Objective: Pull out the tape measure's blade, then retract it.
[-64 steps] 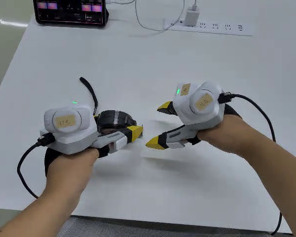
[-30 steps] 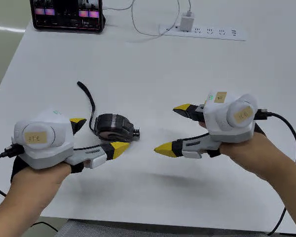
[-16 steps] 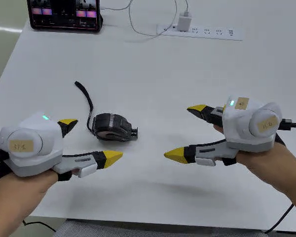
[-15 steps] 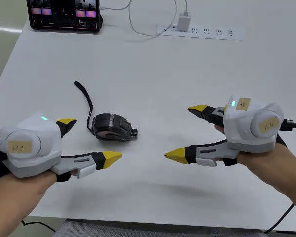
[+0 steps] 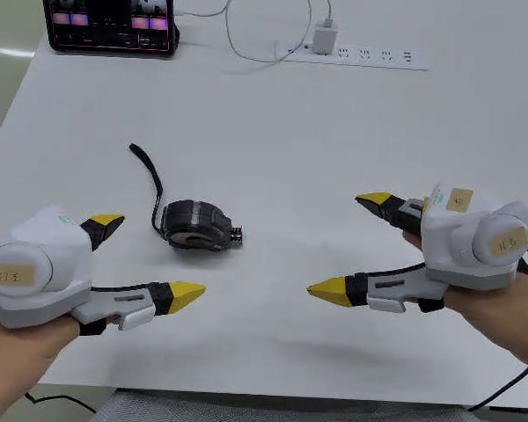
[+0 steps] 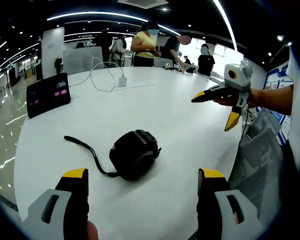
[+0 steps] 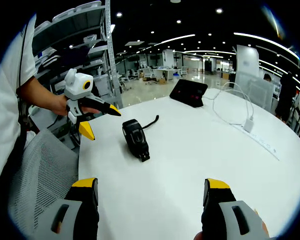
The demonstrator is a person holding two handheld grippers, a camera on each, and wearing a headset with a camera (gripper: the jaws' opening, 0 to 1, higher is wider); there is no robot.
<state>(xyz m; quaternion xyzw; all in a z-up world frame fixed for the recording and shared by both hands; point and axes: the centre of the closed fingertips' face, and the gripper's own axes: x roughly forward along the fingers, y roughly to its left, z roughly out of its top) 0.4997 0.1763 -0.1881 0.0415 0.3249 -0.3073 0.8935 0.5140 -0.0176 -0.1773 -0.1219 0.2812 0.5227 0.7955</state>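
Note:
A black tape measure (image 5: 193,225) lies on the white table (image 5: 273,132), its blade fully wound in and its black wrist strap (image 5: 147,170) trailing away from it. It also appears as the tape measure (image 6: 134,152) in the left gripper view and the tape measure (image 7: 136,136) in the right gripper view. My left gripper (image 5: 145,258) is open at the near left, a short way back from the tape measure. My right gripper (image 5: 352,244) stands open at the near right, well apart from it. Nothing is held by either.
A dark tablet (image 5: 111,24) stands at the table's far left. A white power strip (image 5: 363,55) with a charger and cable lies at the far edge. A mesh chair (image 7: 37,175) is beside the near table edge. Several people (image 6: 145,42) stand beyond the table.
My left gripper let go of the tape measure and drew back toward the near left. My right gripper moved away to the right. The tape measure stays on the table.

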